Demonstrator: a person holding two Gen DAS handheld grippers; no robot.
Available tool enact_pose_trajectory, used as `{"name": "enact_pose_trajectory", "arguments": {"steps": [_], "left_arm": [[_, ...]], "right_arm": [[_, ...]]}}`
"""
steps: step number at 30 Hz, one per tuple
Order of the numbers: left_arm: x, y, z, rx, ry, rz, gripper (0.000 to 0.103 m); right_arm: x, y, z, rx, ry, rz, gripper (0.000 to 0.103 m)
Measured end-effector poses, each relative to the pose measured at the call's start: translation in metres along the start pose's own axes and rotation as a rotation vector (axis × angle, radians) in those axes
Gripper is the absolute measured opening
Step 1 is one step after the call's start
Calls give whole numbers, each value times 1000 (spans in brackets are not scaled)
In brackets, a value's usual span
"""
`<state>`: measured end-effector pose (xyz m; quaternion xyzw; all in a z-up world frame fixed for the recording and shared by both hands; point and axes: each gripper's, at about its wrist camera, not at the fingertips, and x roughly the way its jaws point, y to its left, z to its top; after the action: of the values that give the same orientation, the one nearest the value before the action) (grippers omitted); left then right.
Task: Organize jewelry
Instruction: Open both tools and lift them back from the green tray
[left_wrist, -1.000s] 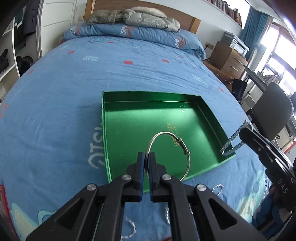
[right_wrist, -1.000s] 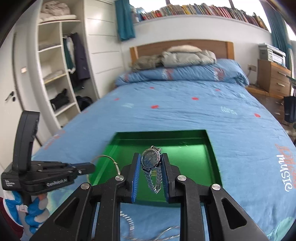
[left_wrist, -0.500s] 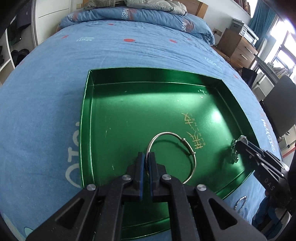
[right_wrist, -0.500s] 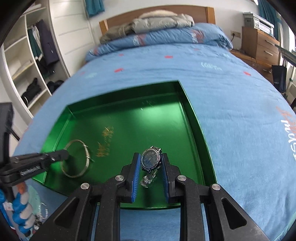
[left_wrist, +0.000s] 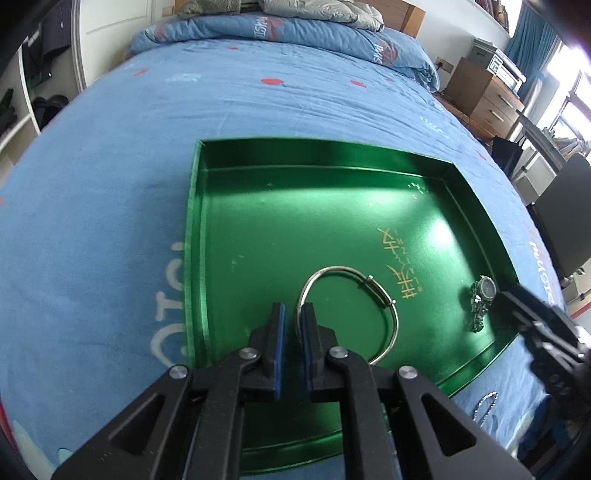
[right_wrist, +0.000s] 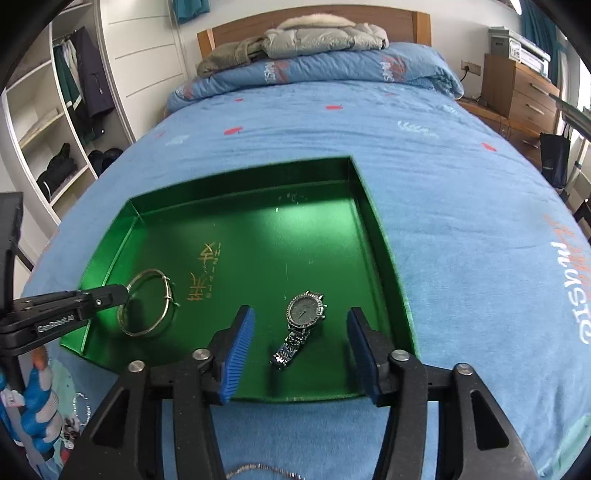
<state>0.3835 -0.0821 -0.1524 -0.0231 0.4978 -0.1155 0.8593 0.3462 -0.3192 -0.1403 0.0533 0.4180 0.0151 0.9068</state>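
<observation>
Jewelry lies in a shallow green tray (right_wrist: 384, 236) that sits on a bed covered with a blue bedspread (right_wrist: 461, 206). A silver bangle (left_wrist: 351, 310) rests flat on the tray floor near the tray's left front part, beside some gold lettering (right_wrist: 203, 277) printed on the green metal. A silver wristwatch (right_wrist: 301, 328) with a grey dial and a metal link band lies face up on the tray floor toward the right front corner, well apart from the bangle.

The left gripper (left_wrist: 291, 325) is over the near edge of the tray with its blue-padded fingers a little apart; the near arc of the bangle runs just beside the right-hand finger, and the fingers are not pressed on it, so this gripper has let go. In the right wrist view the same gripper's tip (right_wrist: 110, 295) sits right at the bangle's rim.

The right gripper (right_wrist: 299, 350) is spread wide, empty, with its blue pads (right_wrist: 236, 354) on either side of the wristwatch and not touching it.

On the bedspread in front of the tray, a thin silver chain (right_wrist: 258, 470) shows at the bottom edge of the right wrist view, and another small silver piece (left_wrist: 484, 406) lies past the tray's right front corner. At the head of the bed lie a folded duvet (right_wrist: 314, 70) and a grey jacket (right_wrist: 321, 40).
</observation>
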Motion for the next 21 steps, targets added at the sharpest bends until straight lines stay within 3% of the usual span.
{"name": "enact_pose_trajectory", "arguments": {"steps": [10,16,21], "left_arm": [[-73,12,12,5,-90,68,8],[-154,24,17,-6,-189,100,8],[-215,26,-5,27,-246,154,8]], "right_arm": [[-82,1,10,9,-104,-10,65],[-153,9,9,-3,-196,-3,66],[-208,17,-4,-25,-268,2,66]]}}
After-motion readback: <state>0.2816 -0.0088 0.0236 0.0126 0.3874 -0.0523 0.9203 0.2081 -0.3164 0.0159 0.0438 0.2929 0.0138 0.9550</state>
